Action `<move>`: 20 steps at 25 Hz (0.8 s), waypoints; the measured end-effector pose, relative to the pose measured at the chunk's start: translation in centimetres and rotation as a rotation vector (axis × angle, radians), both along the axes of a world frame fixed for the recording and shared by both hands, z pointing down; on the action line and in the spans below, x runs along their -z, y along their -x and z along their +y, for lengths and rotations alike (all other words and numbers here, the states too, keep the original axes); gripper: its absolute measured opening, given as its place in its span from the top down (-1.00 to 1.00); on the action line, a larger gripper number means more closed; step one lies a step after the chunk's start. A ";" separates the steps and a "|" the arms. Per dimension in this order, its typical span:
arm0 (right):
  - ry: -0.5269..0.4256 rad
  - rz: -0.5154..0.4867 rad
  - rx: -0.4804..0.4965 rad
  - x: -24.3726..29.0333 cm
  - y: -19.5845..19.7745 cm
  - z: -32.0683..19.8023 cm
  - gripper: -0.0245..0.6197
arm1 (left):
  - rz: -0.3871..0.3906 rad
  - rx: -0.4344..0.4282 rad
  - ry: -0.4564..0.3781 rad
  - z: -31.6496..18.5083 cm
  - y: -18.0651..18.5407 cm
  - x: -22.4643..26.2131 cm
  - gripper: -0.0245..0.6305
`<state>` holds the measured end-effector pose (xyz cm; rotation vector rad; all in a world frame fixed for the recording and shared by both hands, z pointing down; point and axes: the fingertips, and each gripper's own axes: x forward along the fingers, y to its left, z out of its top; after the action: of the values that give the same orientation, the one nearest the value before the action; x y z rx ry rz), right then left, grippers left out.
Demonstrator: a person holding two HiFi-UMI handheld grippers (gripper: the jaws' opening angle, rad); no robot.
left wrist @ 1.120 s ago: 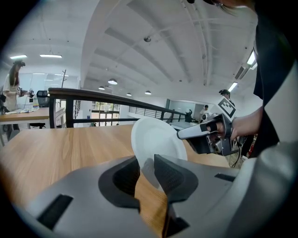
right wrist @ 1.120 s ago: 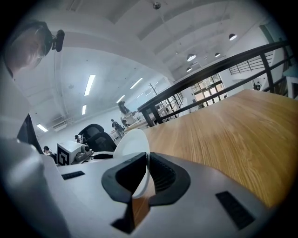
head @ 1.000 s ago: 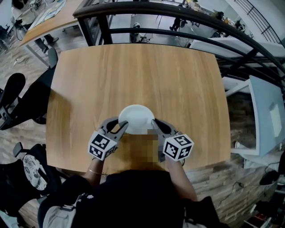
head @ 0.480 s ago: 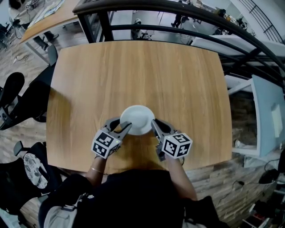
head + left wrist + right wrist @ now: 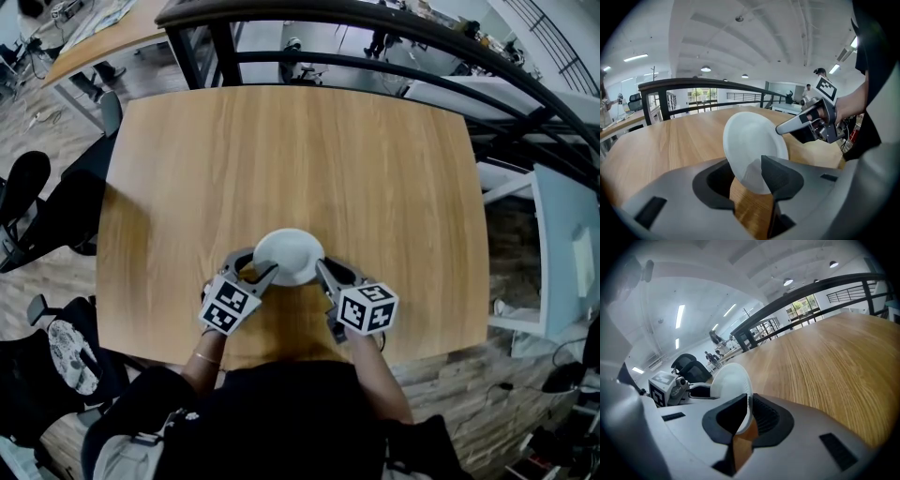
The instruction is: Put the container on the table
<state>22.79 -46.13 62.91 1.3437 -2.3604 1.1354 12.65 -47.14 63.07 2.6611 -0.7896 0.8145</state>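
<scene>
The container [image 5: 289,255] is a white round bowl near the front of the wooden table [image 5: 281,141], held by its rim between both grippers. My left gripper [image 5: 258,270] is at its left edge. Its jaws are opening, with the rim [image 5: 750,140] between them and a gap showing beside it. My right gripper [image 5: 322,267] is shut on the right edge. In the right gripper view the thin rim [image 5: 733,380] is pinched between the pads. I cannot tell whether the bowl's base touches the table.
A black railing [image 5: 375,37] curves past the table's far edge. A black office chair [image 5: 37,206] stands at the left, and a white desk [image 5: 562,244] at the right. The person's body fills the bottom of the head view.
Both grippers have sunk toward the tabletop with the container between them. The left gripper's jaws have spread wider around the rim; the right stays clamped.
</scene>
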 end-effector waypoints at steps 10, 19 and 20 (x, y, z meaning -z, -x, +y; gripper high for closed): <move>0.020 0.031 0.003 -0.9 -0.3 -0.5 0.85 | -0.036 0.025 0.001 -0.5 -0.2 -0.8 0.37; 0.028 0.045 -0.006 -1.2 -0.7 -0.5 0.85 | -0.054 0.055 -0.001 -1.0 -0.3 -1.3 0.30; 0.029 0.046 -0.007 -1.2 -0.8 -0.5 0.85 | -0.057 0.060 -0.001 -1.0 -0.4 -1.4 0.28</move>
<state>23.56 -46.63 64.13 1.3544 -2.3004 1.1236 13.00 -48.18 64.44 2.6124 -0.8788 0.8781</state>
